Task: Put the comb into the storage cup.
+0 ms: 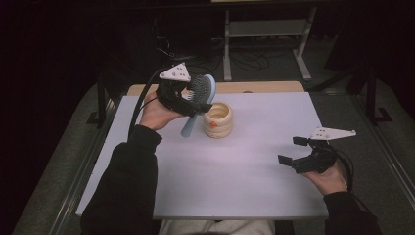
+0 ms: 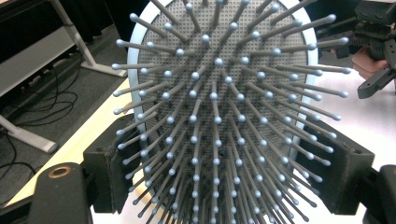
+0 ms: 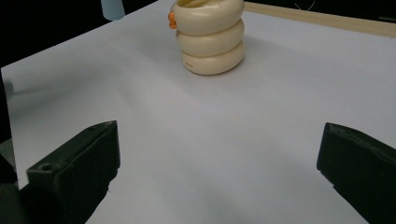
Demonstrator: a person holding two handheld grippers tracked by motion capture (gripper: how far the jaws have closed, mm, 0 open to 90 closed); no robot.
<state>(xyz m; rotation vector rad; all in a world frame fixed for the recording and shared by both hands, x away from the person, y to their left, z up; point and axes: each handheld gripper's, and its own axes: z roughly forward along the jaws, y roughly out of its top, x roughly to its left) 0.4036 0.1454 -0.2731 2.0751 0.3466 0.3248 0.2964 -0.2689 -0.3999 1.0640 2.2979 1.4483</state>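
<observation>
A light blue hairbrush (image 1: pixel 199 95) with grey bristles hangs in the air at the back left of the table, just left of a cream ringed cup (image 1: pixel 218 119). My left gripper (image 1: pixel 190 104) is shut on the hairbrush (image 2: pixel 219 93), one jaw on each side of its head. The brush's handle points down toward the table beside the cup. My right gripper (image 1: pixel 292 151) stands open low over the front right of the table, nothing between its jaws. In the right gripper view the cup (image 3: pixel 211 39) stands upright farther off, with a small orange mark on its side.
A white board (image 1: pixel 215 186) covers the table, with a wooden edge (image 1: pixel 259 87) at the back. Beyond it stand a grey metal frame (image 1: pixel 266 29) and cables on the dark floor. My right gripper (image 2: pixel 376 51) shows far off in the left gripper view.
</observation>
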